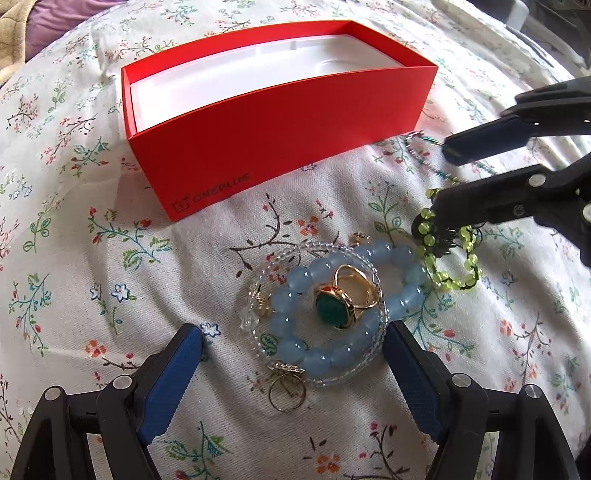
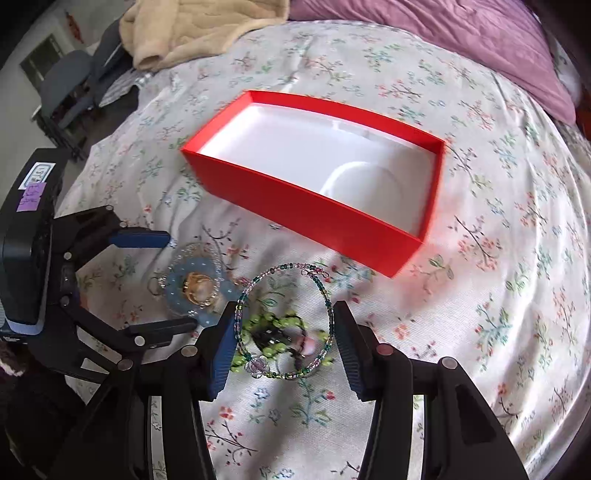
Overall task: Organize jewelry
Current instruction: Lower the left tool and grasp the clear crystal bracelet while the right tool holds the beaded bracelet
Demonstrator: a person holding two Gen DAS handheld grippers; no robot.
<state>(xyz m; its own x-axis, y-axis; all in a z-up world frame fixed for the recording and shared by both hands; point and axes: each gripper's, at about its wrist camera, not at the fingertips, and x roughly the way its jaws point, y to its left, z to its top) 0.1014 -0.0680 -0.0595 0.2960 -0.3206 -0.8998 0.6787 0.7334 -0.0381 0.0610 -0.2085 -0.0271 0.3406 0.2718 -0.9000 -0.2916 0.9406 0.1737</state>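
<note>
An open red box (image 1: 280, 122) with a white inside stands on the floral bedspread; it also shows in the right wrist view (image 2: 321, 214). In front of my open left gripper (image 1: 293, 345) lies a pile: a blue bead bracelet (image 1: 347, 295), a clear bead bracelet (image 1: 266, 273), a gold ring with a green stone (image 1: 341, 302) and a thin gold ring (image 1: 287, 393). My right gripper (image 2: 286, 332) is open around a thin multicolour bead bracelet (image 2: 328, 295), over a green bead bracelet (image 2: 273, 325). The green bracelet (image 1: 448, 266) lies under the right gripper's fingers (image 1: 476, 142).
The floral bedspread (image 2: 498, 295) covers the whole work area. A purple pillow (image 2: 461, 40) and a beige blanket (image 2: 192, 26) lie at the far edge. Chairs (image 2: 70, 88) stand beyond the bed at far left.
</note>
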